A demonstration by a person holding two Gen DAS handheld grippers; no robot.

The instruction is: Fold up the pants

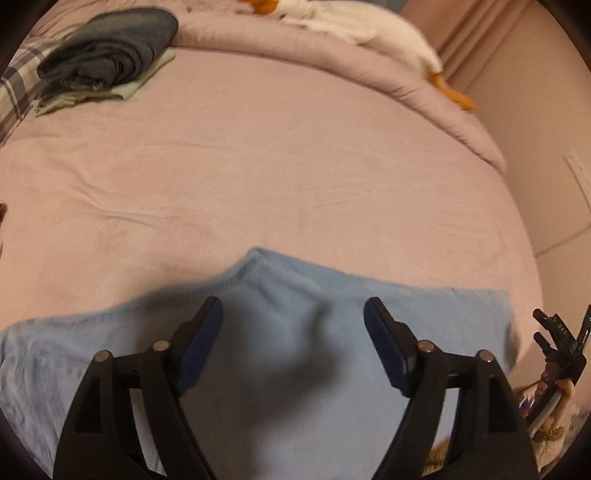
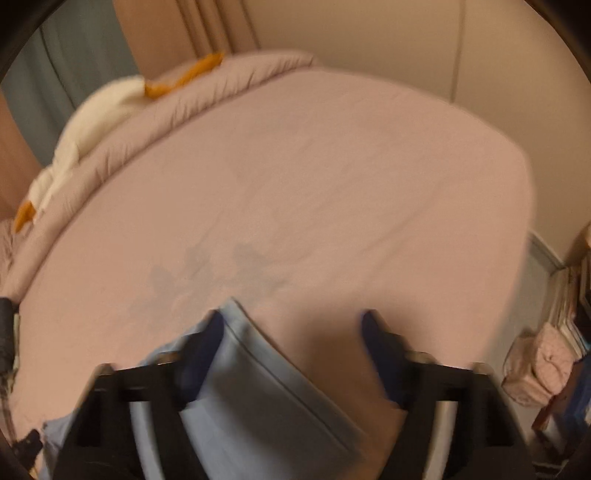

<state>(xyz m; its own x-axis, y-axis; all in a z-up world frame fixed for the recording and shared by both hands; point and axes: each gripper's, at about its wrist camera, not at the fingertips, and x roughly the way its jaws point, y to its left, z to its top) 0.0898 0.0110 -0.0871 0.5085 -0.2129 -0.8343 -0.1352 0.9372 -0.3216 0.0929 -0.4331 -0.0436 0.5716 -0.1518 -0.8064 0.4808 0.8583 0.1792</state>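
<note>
Light blue pants (image 1: pixel 280 332) lie spread on a pink bed sheet (image 1: pixel 258 166), at the near edge of the bed, filling the 6 o'clock part of the left wrist view. A raised fold peak points toward 12 o'clock. In the right wrist view, a seamed edge of the pants (image 2: pixel 258 387) runs from 12 toward 5 o'clock.

The left claw (image 1: pixel 293 314) hovers over the cloth with its jaws wide apart, holding nothing. The right claw (image 2: pixel 291 325) is also spread wide and empty, its left finger over the fabric edge; this view is blurred.

The step seems to be taking hold for a fold. It would go best if each claw closed on an outer edge, pinching all layers together, and both lifted evenly so the seams line up.

The sheet is soft and lightly creased. A rolled pink duvet (image 1: pixel 424 92) borders the far side, with a white and orange plush toy (image 1: pixel 388 33) on it. A stack of dark folded clothes (image 1: pixel 110 55) sits at 10 o'clock. Beige curtains (image 2: pixel 207 29) and a wall lie beyond.
</note>
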